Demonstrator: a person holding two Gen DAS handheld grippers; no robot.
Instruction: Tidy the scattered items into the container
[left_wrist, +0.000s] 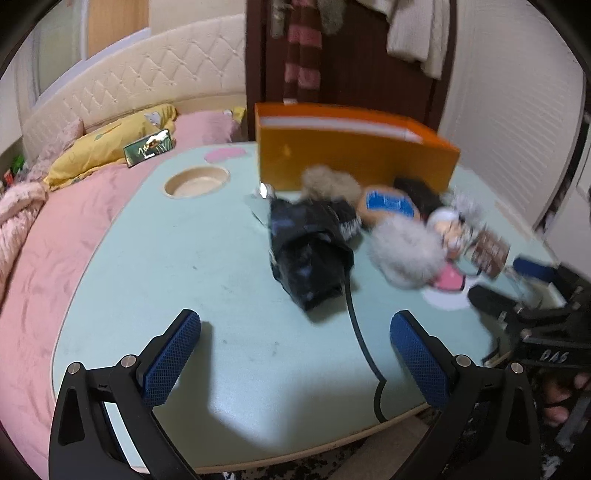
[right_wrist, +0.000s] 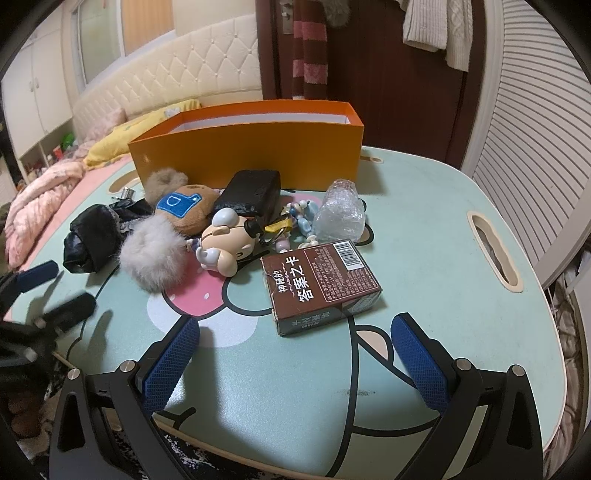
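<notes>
An open orange box (right_wrist: 255, 155) (left_wrist: 351, 155) stands at the back of the table. In front of it lie a brown card box (right_wrist: 321, 284), a cartoon figure (right_wrist: 225, 243), a grey fur pompom (right_wrist: 153, 254) (left_wrist: 406, 251), a brown plush with a blue patch (right_wrist: 186, 210), a black case (right_wrist: 251, 194), a bead string (right_wrist: 304, 221), crumpled clear wrap (right_wrist: 341, 216) and a black bag (left_wrist: 310, 251) (right_wrist: 92, 236). My right gripper (right_wrist: 295, 350) is open, just short of the card box. My left gripper (left_wrist: 295, 347) is open, short of the black bag.
The mint cartoon-print table (right_wrist: 424, 258) has a round cup recess (left_wrist: 197, 181) and a slot handle (right_wrist: 493, 247). A bed with pink bedding (left_wrist: 55, 240) borders the left side. A dark door with hanging clothes (right_wrist: 369, 55) stands behind the box. The left gripper (right_wrist: 48, 295) shows at the right view's left edge.
</notes>
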